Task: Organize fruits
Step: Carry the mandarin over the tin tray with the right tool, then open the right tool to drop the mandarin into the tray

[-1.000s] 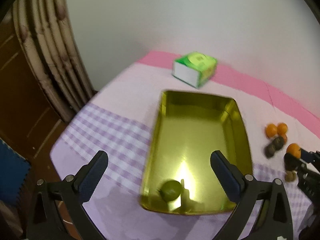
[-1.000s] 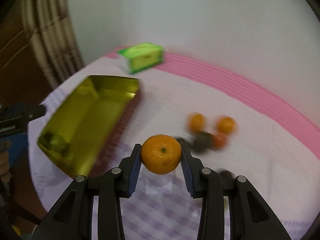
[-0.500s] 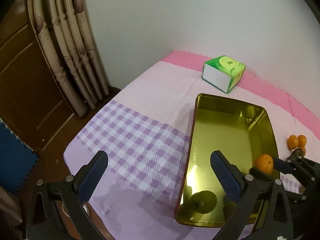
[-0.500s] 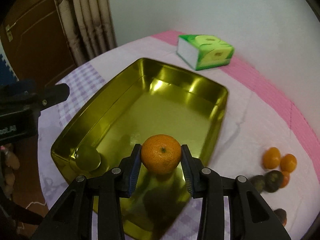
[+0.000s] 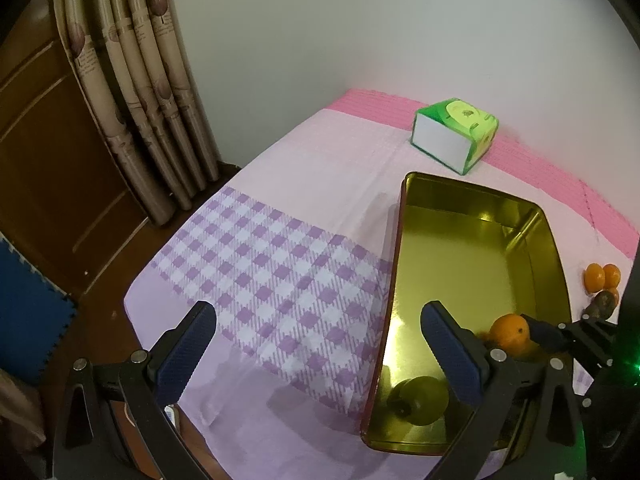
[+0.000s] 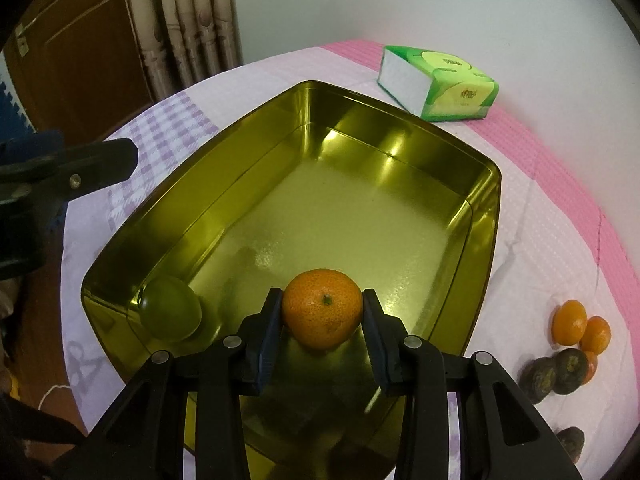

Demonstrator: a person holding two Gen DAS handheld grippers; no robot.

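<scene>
**Orange held over the tin**

The right gripper (image 6: 322, 316) clamps an orange (image 6: 322, 307) between its pads, low over the near end of the gold tin (image 6: 487, 248). A green fruit (image 6: 171, 307) lies in the tin's near left corner. The left gripper (image 5: 316, 344) gapes wide and empty over the checked cloth (image 5: 280, 276) beside the tin's left rim.

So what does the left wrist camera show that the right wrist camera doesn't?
Only the left wrist view shows the left gripper from behind, open and empty over the checked cloth. Only the right wrist view shows the dark fruits clearly. Both show the gold tin, the green fruit inside, the tissue box, and the right gripper holding the orange.
</scene>
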